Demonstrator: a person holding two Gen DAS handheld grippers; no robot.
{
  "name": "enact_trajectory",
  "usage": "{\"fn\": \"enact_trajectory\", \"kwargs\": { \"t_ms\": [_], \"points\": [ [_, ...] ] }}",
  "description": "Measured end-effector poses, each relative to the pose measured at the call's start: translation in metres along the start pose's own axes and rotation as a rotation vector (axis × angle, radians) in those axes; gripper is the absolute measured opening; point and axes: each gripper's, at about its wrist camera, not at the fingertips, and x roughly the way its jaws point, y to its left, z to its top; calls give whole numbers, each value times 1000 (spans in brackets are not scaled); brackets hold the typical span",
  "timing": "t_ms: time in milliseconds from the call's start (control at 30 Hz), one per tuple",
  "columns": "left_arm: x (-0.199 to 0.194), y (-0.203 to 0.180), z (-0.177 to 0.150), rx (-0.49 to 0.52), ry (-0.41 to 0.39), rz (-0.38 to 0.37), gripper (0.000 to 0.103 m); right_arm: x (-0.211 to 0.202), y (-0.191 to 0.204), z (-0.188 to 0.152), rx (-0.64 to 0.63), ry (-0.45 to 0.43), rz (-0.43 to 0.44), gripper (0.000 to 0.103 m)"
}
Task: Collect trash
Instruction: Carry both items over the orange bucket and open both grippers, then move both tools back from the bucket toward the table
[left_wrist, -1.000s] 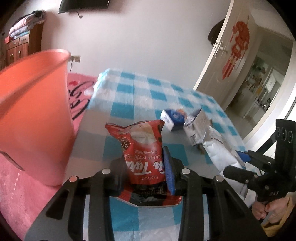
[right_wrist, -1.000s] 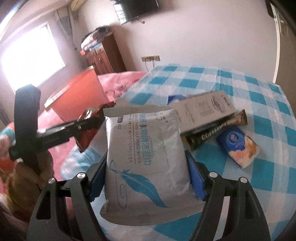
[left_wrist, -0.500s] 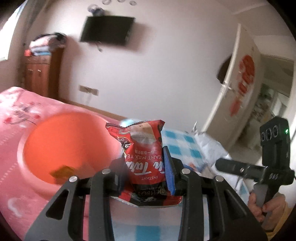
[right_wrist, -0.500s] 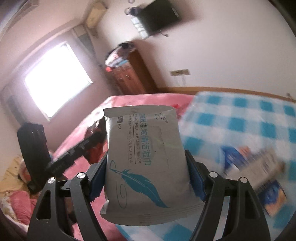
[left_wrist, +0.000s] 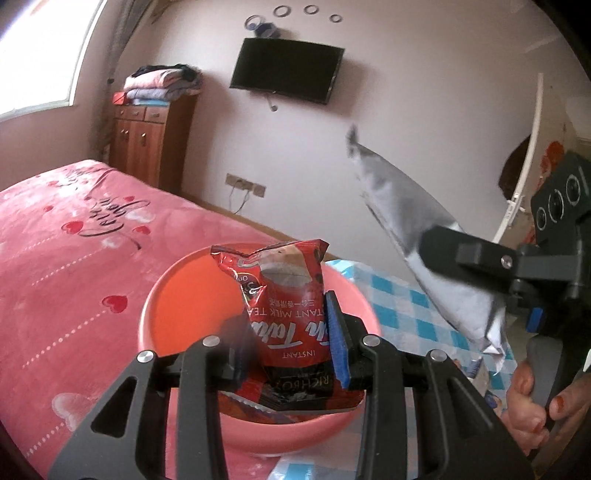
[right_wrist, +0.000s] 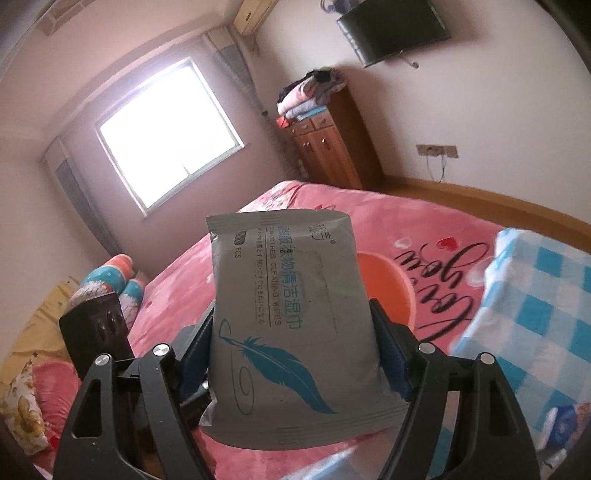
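Note:
My left gripper (left_wrist: 291, 339) is shut on a red instant milk tea packet (left_wrist: 284, 302), which hangs over the mouth of a salmon-pink plastic bin (left_wrist: 166, 295) on the pink bed. My right gripper (right_wrist: 295, 343) is shut on a grey wet-wipes pack (right_wrist: 288, 310) with a blue feather print. In the left wrist view the same wipes pack (left_wrist: 421, 251) shows at the right, raised above and right of the bin, held by a hand (left_wrist: 532, 398). In the right wrist view the bin (right_wrist: 384, 288) peeks out behind the pack.
A pink bedspread (left_wrist: 66, 266) with hearts lies to the left of the bin. A blue-and-white checked cloth (right_wrist: 535, 302) with a blue packet (right_wrist: 561, 424) lies at the right. A wooden cabinet (left_wrist: 147, 144) and a wall TV (left_wrist: 286, 70) stand at the back.
Both grippers swung left and up from the checked cloth toward the bin, each keeping its packet. The bin now lies beneath the tea packet, and the wipes pack has risen beside it.

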Motion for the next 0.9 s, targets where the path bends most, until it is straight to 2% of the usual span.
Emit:
{"fn": "enact_trajectory", "kwargs": {
  "t_ms": [67, 133, 300, 500, 900],
  "points": [
    [3, 8, -2, -17, 3, 31, 39, 15, -1, -1, 10, 27, 21, 79],
    [3, 14, -3, -33, -4, 58, 63, 25, -5, -2, 27, 28, 18, 86],
    [0, 18, -4, -30, -17, 97, 84, 16, -26, -5, 92, -26, 1, 90],
    [-8, 6, -8, 18, -45, 121, 89, -23, -42, -18, 98, -122, -99, 90],
    [-20, -27, -15, 57, -73, 19, 94, -76, -65, -76, 88, -187, -280, 90]
  ]
}}
